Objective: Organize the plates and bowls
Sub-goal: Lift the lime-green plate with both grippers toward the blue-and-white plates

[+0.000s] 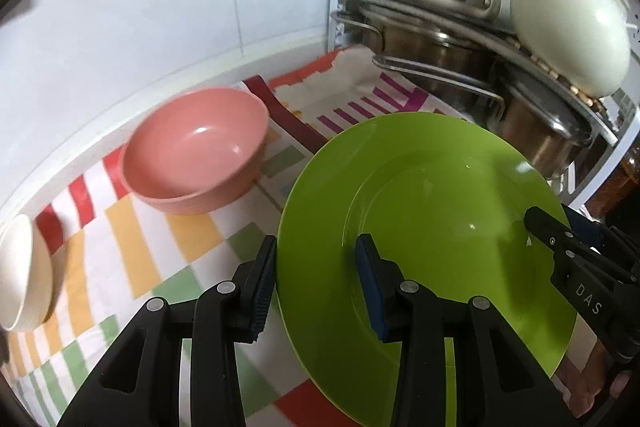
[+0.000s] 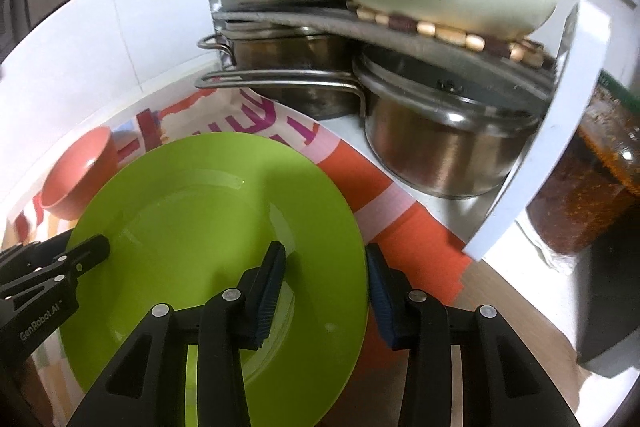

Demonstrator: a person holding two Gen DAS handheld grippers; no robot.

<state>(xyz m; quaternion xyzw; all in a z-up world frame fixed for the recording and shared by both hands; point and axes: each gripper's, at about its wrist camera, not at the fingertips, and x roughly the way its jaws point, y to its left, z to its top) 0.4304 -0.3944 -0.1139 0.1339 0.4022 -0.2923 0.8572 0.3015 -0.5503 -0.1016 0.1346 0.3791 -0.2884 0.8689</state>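
Left claw [image 1: 316,291] spread, straddling left rim of green plate [image 1: 432,211]; right claw [image 2: 326,291] spread, straddling right rim. I read "GenRobot.AI" on left claw's side, "DAS" on right. Plate's near edge hidden behind fingers; can't tell whether it is lifted off striped cloth [image 1: 132,251]. Pink bowl [image 1: 196,155] upright, left of plate. Cream bowl [image 1: 24,275] cut off. Pots [image 2: 440,143] under rack, right.
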